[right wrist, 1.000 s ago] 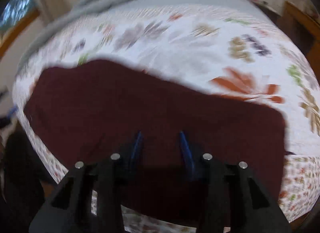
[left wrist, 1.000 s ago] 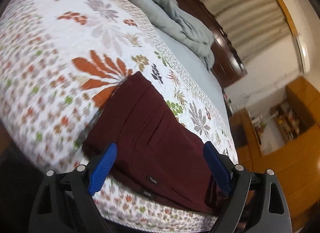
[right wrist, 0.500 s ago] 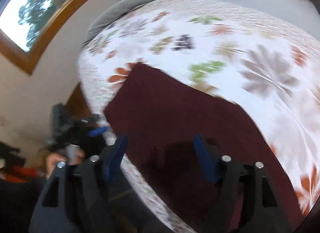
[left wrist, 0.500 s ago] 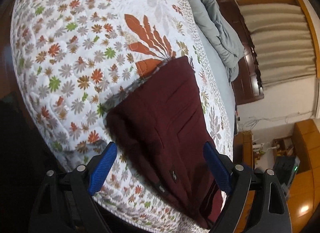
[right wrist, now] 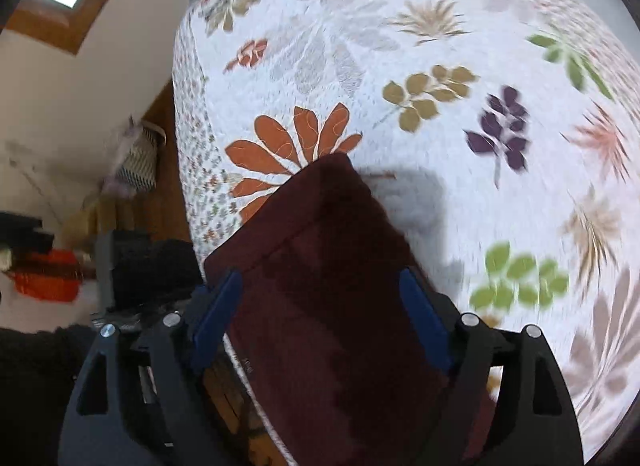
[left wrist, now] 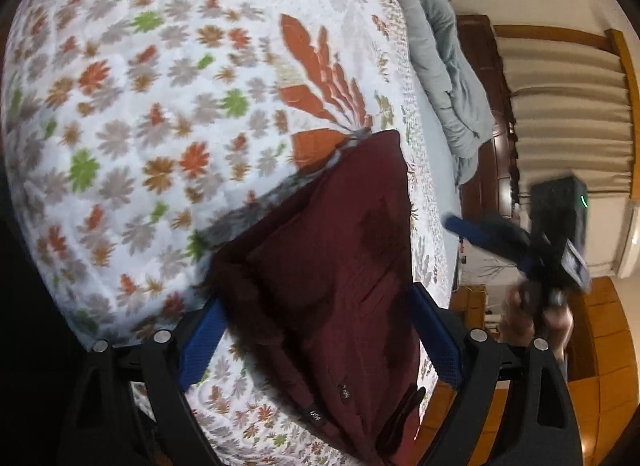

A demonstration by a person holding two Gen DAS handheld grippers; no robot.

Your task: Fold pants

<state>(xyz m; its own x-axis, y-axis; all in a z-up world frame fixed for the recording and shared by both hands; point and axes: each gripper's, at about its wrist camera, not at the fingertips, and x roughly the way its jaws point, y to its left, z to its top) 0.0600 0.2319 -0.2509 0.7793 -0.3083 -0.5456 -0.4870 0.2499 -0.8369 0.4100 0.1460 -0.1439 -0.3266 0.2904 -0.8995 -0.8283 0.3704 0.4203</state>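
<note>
Right gripper: jaws wide, having just been opening; the maroon pants lie under the gap, no pad pressing them. From these jaws the cloth's long axis runs toward twelve o'clock, ending in a corner on the floral quilt. Left gripper: jaws likewise wide and empty, straddling the opposite end, cloth stretching toward one o'clock. Each hand seems equally near its own end. Both tools tilt downward at the bed; the right appears blurred at three o'clock in the left view.
</note>
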